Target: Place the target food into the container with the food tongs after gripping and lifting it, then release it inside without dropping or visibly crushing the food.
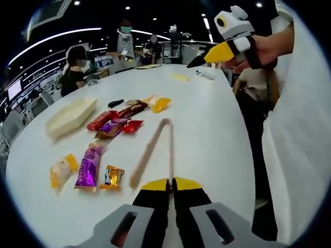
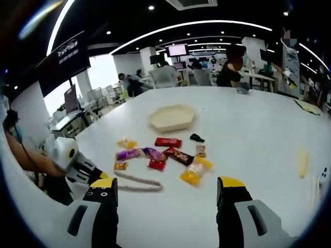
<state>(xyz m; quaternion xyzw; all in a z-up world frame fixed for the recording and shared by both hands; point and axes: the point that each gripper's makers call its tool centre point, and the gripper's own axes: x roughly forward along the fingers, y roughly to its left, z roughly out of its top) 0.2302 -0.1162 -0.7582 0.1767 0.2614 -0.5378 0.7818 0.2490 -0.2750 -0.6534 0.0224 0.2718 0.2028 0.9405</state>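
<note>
Clamped shut in the left gripper (image 1: 170, 182): one arm of the food tongs (image 1: 151, 150), lying spread in a V on the white table (image 1: 217, 134), pinching nothing. Just left of them, loose snack packets (image 1: 89, 168), all outside the cream container (image 1: 70, 116) farther back. Seen from the right gripper (image 2: 166, 182), jaws wide apart: a small black item (image 2: 196, 138) between packets and container. Seen from the left: the right gripper raised in a hand (image 1: 264, 49).

Right tool (image 2: 168, 199) jaws wide apart over white worktop (image 2: 248, 129). Snack packets (image 2: 160, 155) scattered mid-worktop, cream tray (image 2: 172, 117) beyond them. Left tool (image 2: 90, 175) at lower left, closed on tongs (image 2: 138, 182) lying flat on the worktop.
</note>
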